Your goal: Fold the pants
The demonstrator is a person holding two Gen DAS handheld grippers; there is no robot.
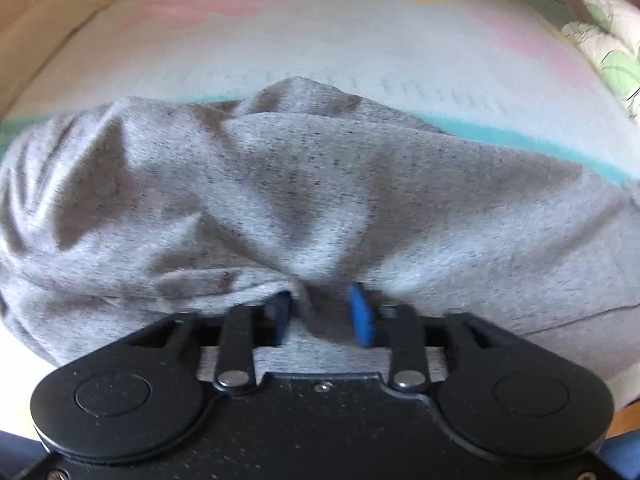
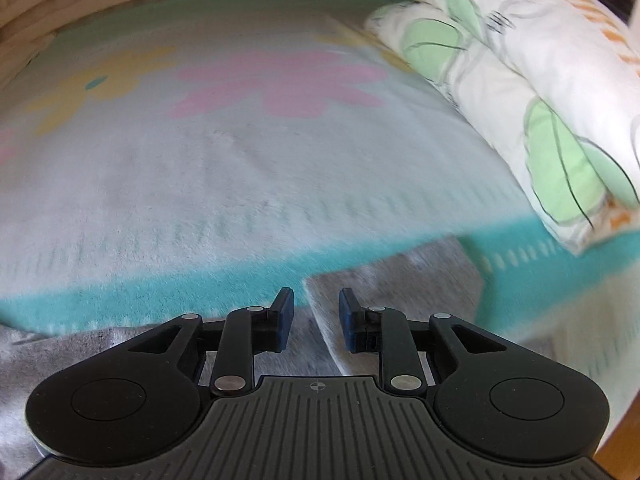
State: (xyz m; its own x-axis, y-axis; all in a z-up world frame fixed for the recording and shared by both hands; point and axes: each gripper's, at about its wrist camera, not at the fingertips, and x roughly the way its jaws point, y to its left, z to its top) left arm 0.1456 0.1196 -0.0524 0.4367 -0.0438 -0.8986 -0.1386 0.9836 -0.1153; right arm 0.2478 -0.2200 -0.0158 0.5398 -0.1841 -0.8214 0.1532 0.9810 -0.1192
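Pants: grey marl knit, bunched in soft creases on the bed's flowered blanket, near its front edge, along the teal stripe. We judge them light, limp, grippy, not fragile; they'll sag from any single hold, so pinch at a hem or waistband edge, two points spread apart. Left gripper tilts steeply down into the heap, its fingers parted with a ridge of cloth standing between them, pads look clear of it, so we read it as released. Right gripper also angled down, narrow gap, straddling a flat fabric edge, not pinching. Pillow lies toward the bed's far right corner, apart from the pants
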